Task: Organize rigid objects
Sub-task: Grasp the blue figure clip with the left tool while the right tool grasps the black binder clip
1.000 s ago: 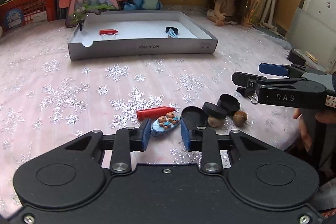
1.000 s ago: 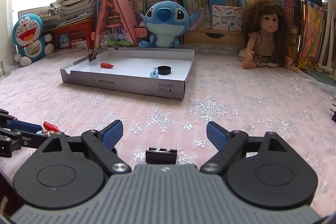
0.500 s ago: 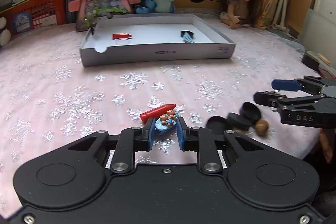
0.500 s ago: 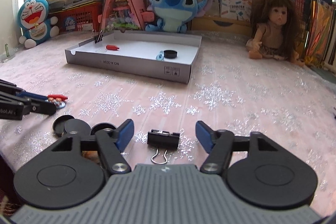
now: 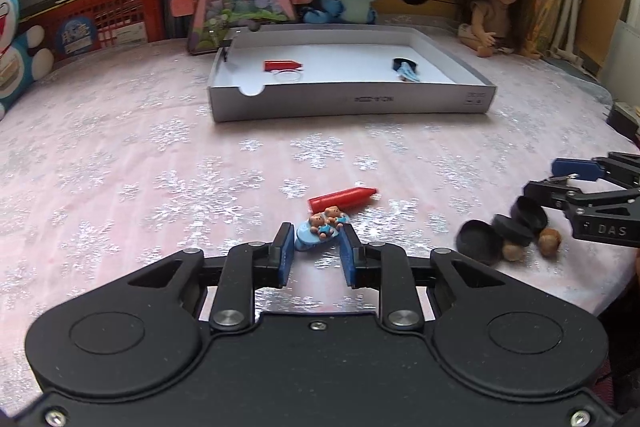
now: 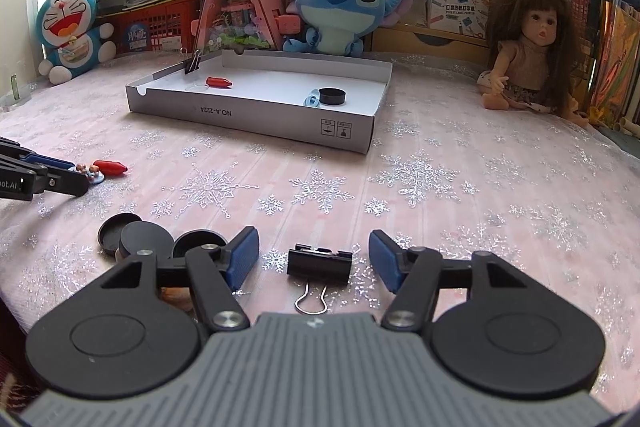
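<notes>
A small blue charm with two bears (image 5: 320, 237) lies on the pink cloth between the blue pads of my left gripper (image 5: 317, 247); the pads touch it on both sides while the jaws are opening. A red crayon-shaped piece (image 5: 344, 198) lies just beyond it. My right gripper (image 6: 313, 237) stands open around a black binder clip (image 6: 319, 263), clear of it on both sides. Left of that gripper sit three black round caps (image 6: 140, 239) and some brown nuts (image 5: 550, 243). Further back, the white box tray (image 5: 352, 103) holds a red piece (image 5: 282, 65), a black cap (image 6: 332, 96) and a blue item.
Another binder clip (image 6: 193, 61) is clamped on the tray's far left corner. Plush toys, a doll (image 6: 520, 55), a pink triangular toy house, a red crate and books line the back. The table's rounded edge runs close to the caps at the near right.
My left gripper went from open around the bear charm to closed on it and moved a little. The right gripper's jaws narrowed and the binder clip came into view between them.
</notes>
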